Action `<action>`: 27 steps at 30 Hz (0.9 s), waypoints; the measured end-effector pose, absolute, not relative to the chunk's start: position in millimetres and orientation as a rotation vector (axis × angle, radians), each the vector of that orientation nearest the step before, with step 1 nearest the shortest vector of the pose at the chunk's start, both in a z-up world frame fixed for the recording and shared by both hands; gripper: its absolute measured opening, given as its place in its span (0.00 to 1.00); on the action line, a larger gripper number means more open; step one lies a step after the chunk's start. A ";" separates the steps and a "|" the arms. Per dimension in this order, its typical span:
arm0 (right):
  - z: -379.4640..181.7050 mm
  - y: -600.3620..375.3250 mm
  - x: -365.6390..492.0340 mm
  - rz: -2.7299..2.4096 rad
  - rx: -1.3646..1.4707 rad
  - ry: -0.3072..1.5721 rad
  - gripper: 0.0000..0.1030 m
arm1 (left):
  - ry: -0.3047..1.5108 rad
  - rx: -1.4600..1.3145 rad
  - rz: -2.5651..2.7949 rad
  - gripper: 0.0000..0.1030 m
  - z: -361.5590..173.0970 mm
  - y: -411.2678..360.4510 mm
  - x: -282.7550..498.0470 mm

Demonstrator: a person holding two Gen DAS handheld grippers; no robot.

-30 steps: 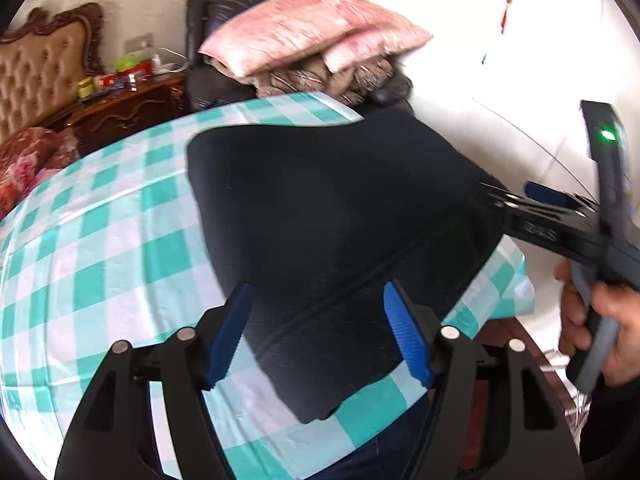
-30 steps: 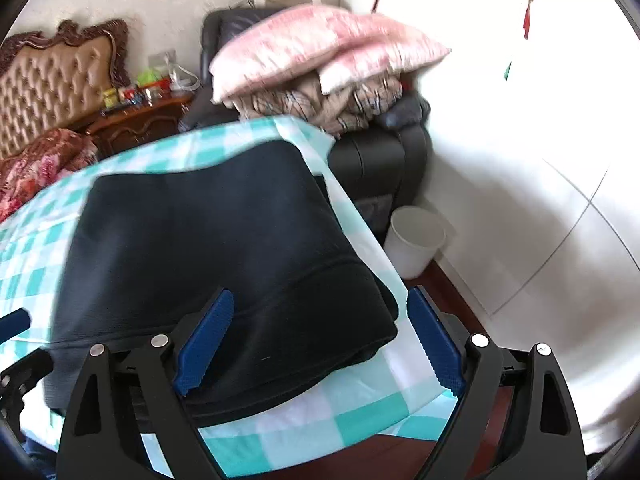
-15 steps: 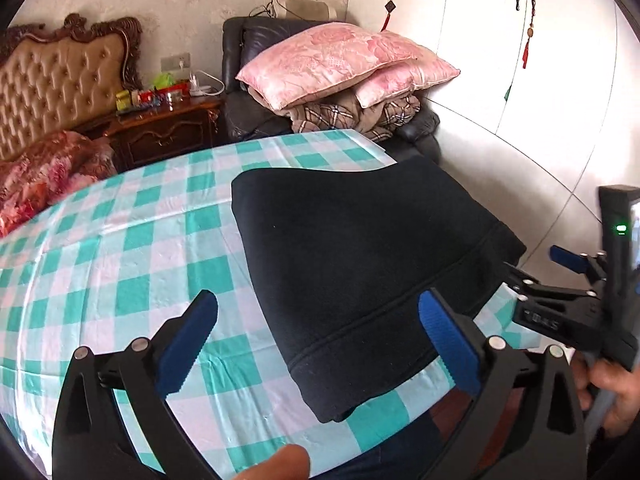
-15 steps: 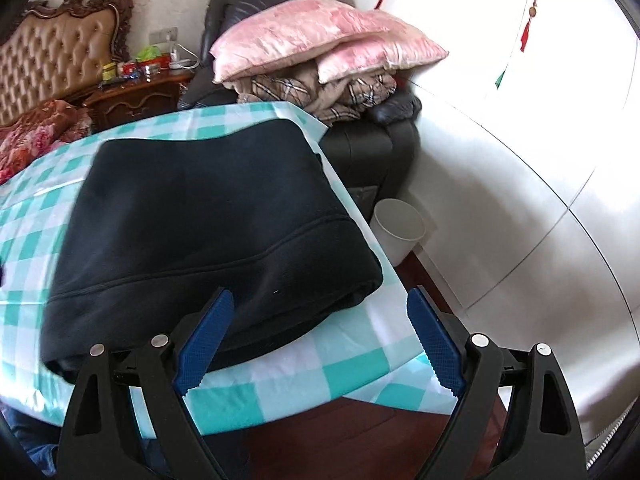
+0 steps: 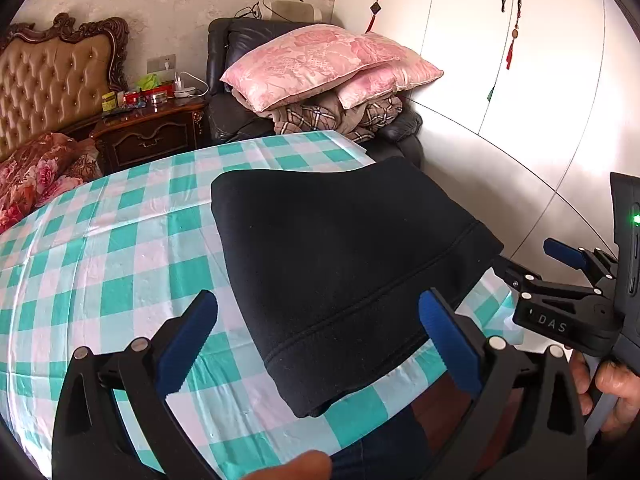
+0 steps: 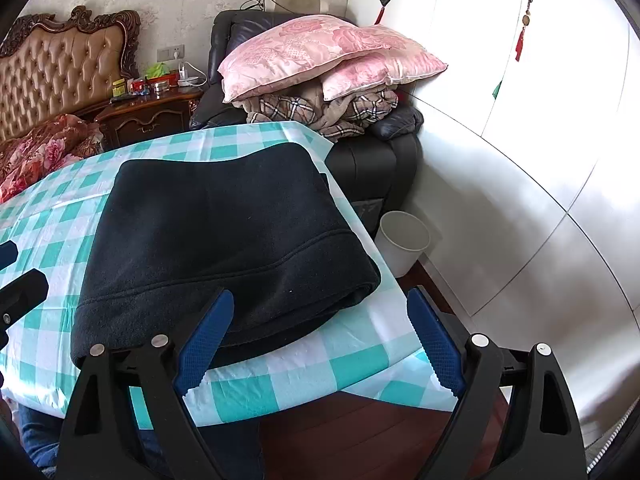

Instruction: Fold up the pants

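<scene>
The black pants (image 5: 344,264) lie folded in a thick flat rectangle on the teal-and-white checked table (image 5: 104,264), near its right edge; they also show in the right wrist view (image 6: 224,240). My left gripper (image 5: 320,344) is open and empty, held above the near edge of the pants. My right gripper (image 6: 316,344) is open and empty, above the table's near right corner. The right gripper also shows in the left wrist view (image 5: 532,264), off the table's right edge.
A dark armchair (image 6: 372,160) with pink pillows (image 6: 320,52) and blankets stands behind the table. A white bin (image 6: 404,240) sits on the floor by the white wardrobe (image 6: 520,140). A bed headboard (image 5: 52,76) and wooden nightstand (image 5: 152,132) are at the far left.
Both grippers have pulled back and risen from the pants. The left gripper's jaws have opened wider. The folded pants have not moved.
</scene>
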State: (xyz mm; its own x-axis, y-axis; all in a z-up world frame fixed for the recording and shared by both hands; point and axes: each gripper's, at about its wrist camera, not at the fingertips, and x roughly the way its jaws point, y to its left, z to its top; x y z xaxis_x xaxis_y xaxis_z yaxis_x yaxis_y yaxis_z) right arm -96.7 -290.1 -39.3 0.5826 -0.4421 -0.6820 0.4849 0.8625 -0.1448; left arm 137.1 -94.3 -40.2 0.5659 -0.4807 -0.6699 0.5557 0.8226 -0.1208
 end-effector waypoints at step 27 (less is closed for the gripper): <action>-43.7 -291.1 -97.8 -0.542 0.062 0.784 0.83 | 0.780 0.102 -0.599 0.98 -48.1 -96.1 141.5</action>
